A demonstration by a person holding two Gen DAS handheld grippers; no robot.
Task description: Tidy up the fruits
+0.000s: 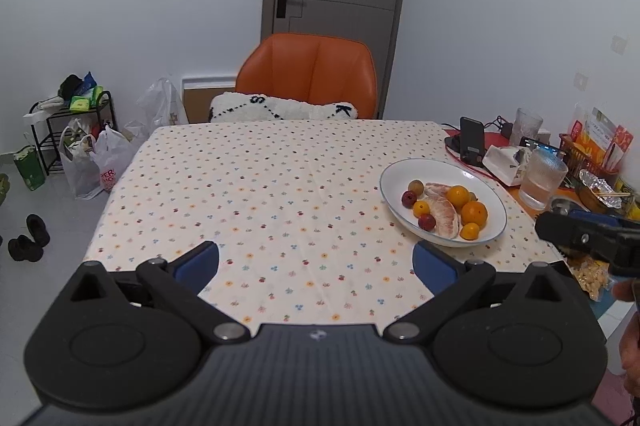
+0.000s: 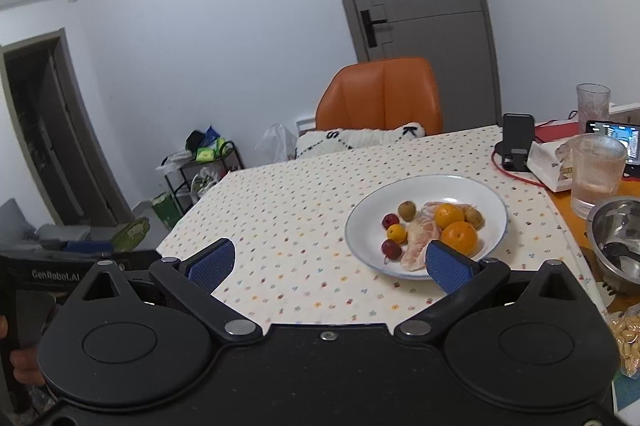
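Now both my left tongs and right tongs gape wide, empty; soft peeled pomelo segments in the white oval plate bruise easily, grip mid-body gently.

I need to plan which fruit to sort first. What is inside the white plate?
The white plate holds two oranges, small yellow-orange citrus, two dark red fruits, brownish round fruits and peeled pomelo segments. Whatever lies beneath the pile is hidden.

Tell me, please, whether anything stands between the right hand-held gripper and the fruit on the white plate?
Nothing visible does: the right hand-held gripper is open, with only bare tablecloth before the white plate of fruit.
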